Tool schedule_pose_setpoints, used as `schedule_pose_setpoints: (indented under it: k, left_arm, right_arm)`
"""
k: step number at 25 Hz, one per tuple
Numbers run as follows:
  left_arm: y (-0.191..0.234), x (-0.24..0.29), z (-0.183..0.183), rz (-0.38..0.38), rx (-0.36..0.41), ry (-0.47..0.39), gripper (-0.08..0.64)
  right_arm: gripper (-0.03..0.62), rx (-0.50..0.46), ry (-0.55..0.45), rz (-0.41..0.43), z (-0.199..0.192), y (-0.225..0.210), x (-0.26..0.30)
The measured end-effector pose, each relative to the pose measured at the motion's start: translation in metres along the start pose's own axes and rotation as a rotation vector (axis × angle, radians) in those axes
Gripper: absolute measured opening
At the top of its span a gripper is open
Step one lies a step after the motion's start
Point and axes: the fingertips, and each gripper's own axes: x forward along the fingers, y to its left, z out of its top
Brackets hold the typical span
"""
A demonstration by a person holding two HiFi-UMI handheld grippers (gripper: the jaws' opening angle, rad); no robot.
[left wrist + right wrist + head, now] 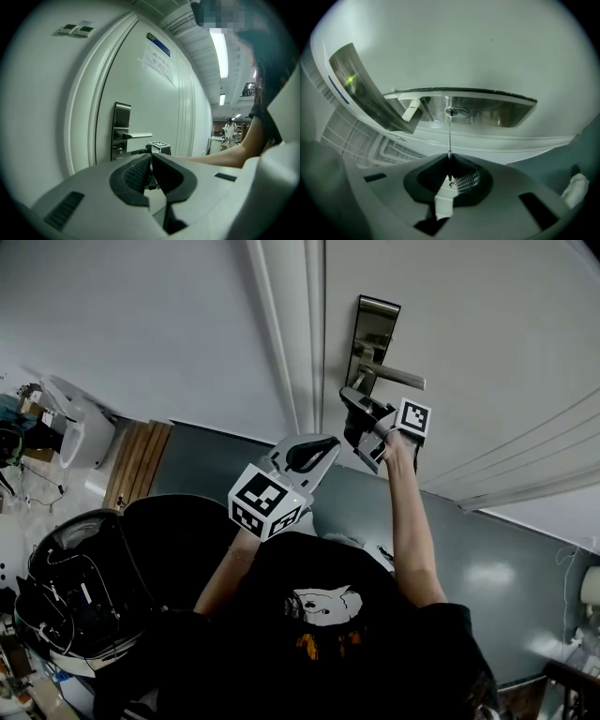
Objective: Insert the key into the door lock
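A steel lock plate (373, 338) with a lever handle (395, 377) is set in the white door (487, 343). Just below the lever, my right gripper (356, 409) is shut on a thin key (449, 136). The key's blade runs straight from the jaws to the keyhole (452, 112), and its tip meets the slot. How deep it sits is not visible. My left gripper (310, 454) hangs lower left of the lock, away from the door, shut with nothing between its pads (140, 173). In the left gripper view the lock plate (122, 126) and lever (138, 136) lie ahead.
The white door frame (292, 334) runs just left of the lock. A paper notice (159, 61) is taped higher on the door. A black helmet (70, 592) and a white object (80, 432) lie on the floor to the left, beside wooden boards (136, 463).
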Motion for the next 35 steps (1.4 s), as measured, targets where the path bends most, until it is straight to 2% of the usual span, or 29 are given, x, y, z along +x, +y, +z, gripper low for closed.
schedule_pose_setpoints:
  k: [7, 20, 27, 32, 35]
  left_arm:
    - [0.001, 0.000, 0.003, 0.008, 0.002, -0.001, 0.020]
    - [0.000, -0.016, 0.002, 0.034, 0.001, 0.015, 0.020]
    - [0.004, -0.020, 0.002, 0.042, -0.004, 0.021, 0.020]
    - [0.006, -0.017, 0.003, 0.034, -0.007, 0.025, 0.020]
    - [0.007, -0.014, 0.002, 0.028, -0.007, 0.027, 0.020]
  right_arm:
    - [0.021, 0.032, 0.008, 0.009, 0.004, -0.002, 0.001]
    - [0.021, 0.029, 0.040, 0.004, 0.008, 0.005, 0.001]
    - [0.021, 0.057, 0.000, 0.025, 0.010, 0.004, -0.011]
    - [0.021, 0.052, 0.010, 0.003, 0.011, 0.004, -0.011]
    - [0.021, 0.083, 0.007, 0.024, 0.014, 0.002, -0.014]
